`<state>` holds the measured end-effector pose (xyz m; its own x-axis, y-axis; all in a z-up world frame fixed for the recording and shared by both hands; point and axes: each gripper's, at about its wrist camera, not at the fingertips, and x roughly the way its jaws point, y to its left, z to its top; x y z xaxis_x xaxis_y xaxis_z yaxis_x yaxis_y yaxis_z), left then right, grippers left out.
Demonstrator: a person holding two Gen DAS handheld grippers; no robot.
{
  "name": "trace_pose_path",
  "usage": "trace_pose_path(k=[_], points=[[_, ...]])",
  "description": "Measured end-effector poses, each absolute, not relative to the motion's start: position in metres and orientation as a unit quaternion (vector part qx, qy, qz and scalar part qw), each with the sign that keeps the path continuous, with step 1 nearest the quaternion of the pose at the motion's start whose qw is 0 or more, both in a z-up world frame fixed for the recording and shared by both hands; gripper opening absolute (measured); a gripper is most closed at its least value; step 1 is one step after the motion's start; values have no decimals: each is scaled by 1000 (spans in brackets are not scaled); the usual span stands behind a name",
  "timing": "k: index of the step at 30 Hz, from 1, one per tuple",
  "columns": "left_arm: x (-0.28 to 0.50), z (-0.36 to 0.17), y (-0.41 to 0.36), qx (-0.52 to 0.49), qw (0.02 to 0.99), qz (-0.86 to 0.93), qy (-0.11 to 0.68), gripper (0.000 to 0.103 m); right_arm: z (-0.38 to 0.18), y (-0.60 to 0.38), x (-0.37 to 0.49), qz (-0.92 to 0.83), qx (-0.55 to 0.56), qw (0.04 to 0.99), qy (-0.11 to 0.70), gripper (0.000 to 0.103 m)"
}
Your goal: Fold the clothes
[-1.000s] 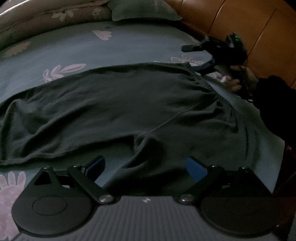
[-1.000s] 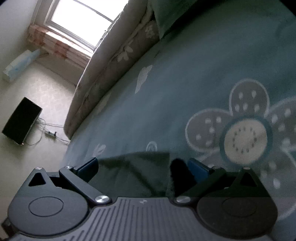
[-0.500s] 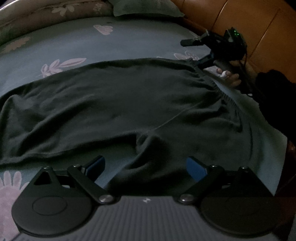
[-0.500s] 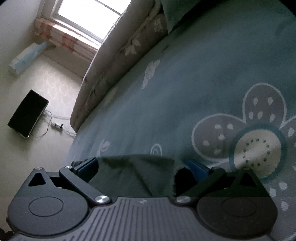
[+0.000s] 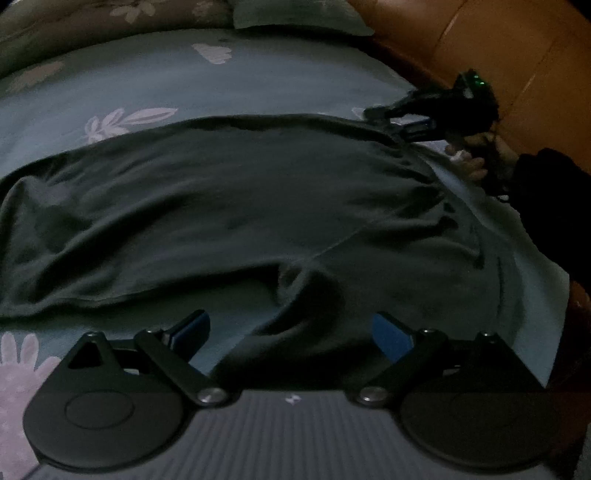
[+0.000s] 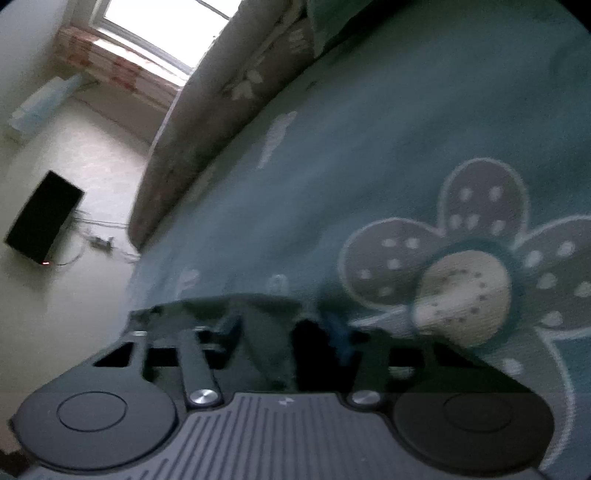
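Dark trousers (image 5: 240, 206) spread flat on the floral bedsheet (image 5: 258, 70), right gripper (image 6: 284, 328) jaws just closing, pinching the waistband corner, left gripper (image 5: 291, 332) spread wide over a trouser leg, gripping nothing, pillow (image 5: 295, 14) behind.

no readable text, labels, brands or numbers anywhere

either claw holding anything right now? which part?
Right claw has just been closing on the far waistband corner of the dark pants; fabric sits between its fingers. Left claw is open over the near pant leg, holding nothing.
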<state>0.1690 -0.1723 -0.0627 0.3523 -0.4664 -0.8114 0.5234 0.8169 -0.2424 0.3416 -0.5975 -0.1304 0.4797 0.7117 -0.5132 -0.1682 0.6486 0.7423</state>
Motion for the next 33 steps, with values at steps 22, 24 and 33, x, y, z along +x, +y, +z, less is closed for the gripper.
trace_pose_path(k=[22, 24, 33], points=[[203, -35, -186, 108, 846, -299, 428, 82, -63, -545, 303, 248, 126, 876, 395, 11], [210, -34, -193, 124, 846, -303, 422, 80, -56, -540, 297, 251, 115, 878, 391, 11], [227, -43, -229, 227, 838, -319, 381, 76, -25, -512, 266, 288, 59, 880, 373, 11]])
